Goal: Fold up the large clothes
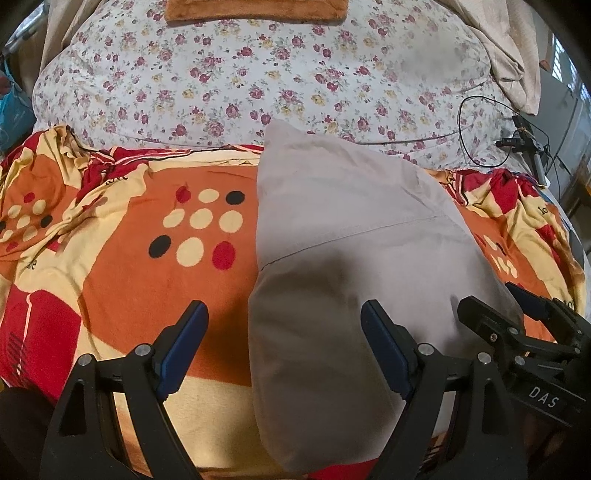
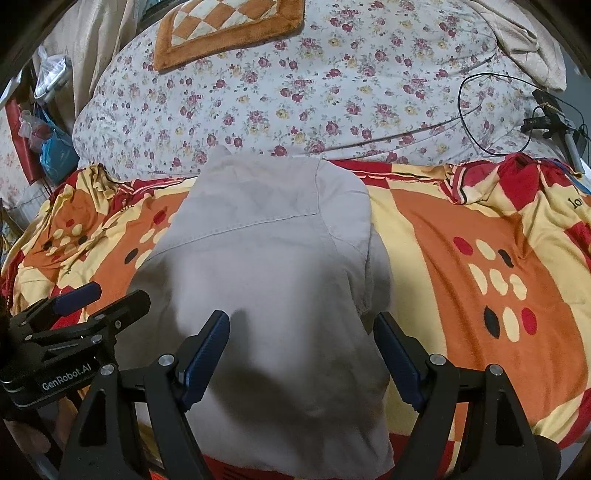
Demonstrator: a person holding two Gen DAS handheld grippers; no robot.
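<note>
garment (image 2: 266, 280): plain pale grey-beige
bedspread (image 1: 122, 258): orange, cream and red blocks, with clusters of cream, red and black dots
quilt (image 1: 229, 85): white with small maroon and yellow roses
mat (image 2: 225, 29): brown border, cream-and-orange diamond check
gripper pads (image 1: 183, 347): dark blue on black frames
cable (image 2: 476, 114): black

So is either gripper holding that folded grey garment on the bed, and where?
Nothing is held. The left gripper and right gripper both hover open above the folded grey fabric garment.
</note>
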